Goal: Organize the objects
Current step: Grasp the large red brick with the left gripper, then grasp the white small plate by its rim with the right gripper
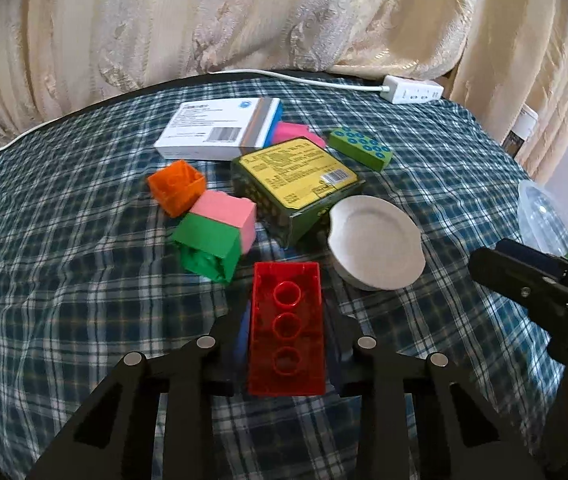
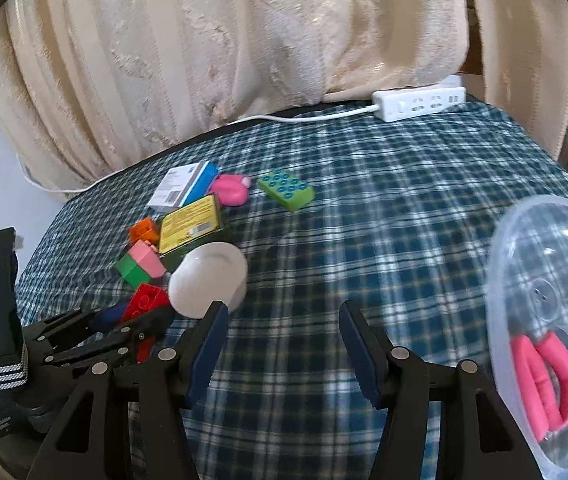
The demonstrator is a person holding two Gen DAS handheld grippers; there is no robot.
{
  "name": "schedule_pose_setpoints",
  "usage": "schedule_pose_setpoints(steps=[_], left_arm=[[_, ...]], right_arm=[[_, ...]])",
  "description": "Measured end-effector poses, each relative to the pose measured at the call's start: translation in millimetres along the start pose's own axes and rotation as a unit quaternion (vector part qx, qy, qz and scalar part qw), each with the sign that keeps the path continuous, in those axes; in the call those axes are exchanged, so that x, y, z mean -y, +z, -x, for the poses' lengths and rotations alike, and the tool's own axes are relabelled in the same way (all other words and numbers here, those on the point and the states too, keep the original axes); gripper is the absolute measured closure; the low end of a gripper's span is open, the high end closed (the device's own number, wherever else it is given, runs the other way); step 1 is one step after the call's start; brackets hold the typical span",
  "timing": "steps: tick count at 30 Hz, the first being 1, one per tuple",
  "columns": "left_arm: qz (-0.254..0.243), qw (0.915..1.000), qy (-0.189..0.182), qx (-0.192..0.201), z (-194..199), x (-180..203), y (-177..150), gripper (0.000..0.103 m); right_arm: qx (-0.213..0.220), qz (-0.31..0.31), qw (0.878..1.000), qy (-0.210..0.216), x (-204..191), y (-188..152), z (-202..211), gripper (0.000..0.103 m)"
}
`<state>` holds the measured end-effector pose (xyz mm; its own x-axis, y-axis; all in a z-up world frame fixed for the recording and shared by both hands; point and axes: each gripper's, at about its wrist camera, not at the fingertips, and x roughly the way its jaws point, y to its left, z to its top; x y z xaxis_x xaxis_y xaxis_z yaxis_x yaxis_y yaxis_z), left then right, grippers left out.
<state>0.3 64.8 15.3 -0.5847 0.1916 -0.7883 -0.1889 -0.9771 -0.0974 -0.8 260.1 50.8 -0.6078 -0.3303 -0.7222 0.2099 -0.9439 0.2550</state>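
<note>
My left gripper (image 1: 286, 332) is shut on a red building brick (image 1: 286, 330), studs' underside facing up; it also shows in the right wrist view (image 2: 145, 300). My right gripper (image 2: 281, 328) is open and empty over the plaid cloth, and its side shows in the left wrist view (image 1: 532, 276). Ahead lie an overturned white bowl (image 1: 376, 242), a green-yellow box (image 1: 296, 186), a pink-green block (image 1: 219, 236), an orange brick (image 1: 177, 186), a white medicine box (image 1: 219, 128), a pink toy (image 2: 229, 190) and a green studded brick (image 1: 360, 148).
A clear plastic container (image 2: 548, 336) at the right holds a pink item (image 2: 540, 376) and a green piece. A white power strip (image 2: 420, 104) with its cable lies at the table's far edge. A cream curtain (image 2: 243, 40) hangs behind.
</note>
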Motion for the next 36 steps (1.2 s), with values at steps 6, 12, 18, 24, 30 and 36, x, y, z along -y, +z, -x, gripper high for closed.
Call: schedule_pose_setpoints(steps=[6,12,18,24,30,36], left_arm=[[0.01,0.9992,0.03,0.026,14.9,-10.7,-0.9,0.07],[0.026,0.9978,0.04,0.045,26.6,-23.3,0.5,0.071],[0.039,0.9966,0.048,0.054,33.2,-33.1,1.6,0.07],[0.052,0.9952,0.055,0.062,38.8,-42.5,0.9,0.071],[0.054,0.9952,0.054,0.062,38.5,-44.8,1.0,0.071],[0.053,0.9953,0.054,0.06,37.1,-44.7,0.8,0.071]], right_arm=[[-0.016,0.013,1.0,0.013,-12.5,4.6,-11.8,0.042],[-0.03,0.044,0.998,0.021,-32.9,7.3,-25.9,0.03],[-0.036,0.075,0.996,0.012,-49.2,12.0,-40.5,0.026],[-0.044,0.085,0.995,0.003,-53.4,17.3,-54.2,0.026],[-0.05,0.103,0.993,-0.001,-62.4,18.2,-64.9,0.026],[-0.051,0.107,0.993,-0.007,-62.9,16.5,-70.8,0.026]])
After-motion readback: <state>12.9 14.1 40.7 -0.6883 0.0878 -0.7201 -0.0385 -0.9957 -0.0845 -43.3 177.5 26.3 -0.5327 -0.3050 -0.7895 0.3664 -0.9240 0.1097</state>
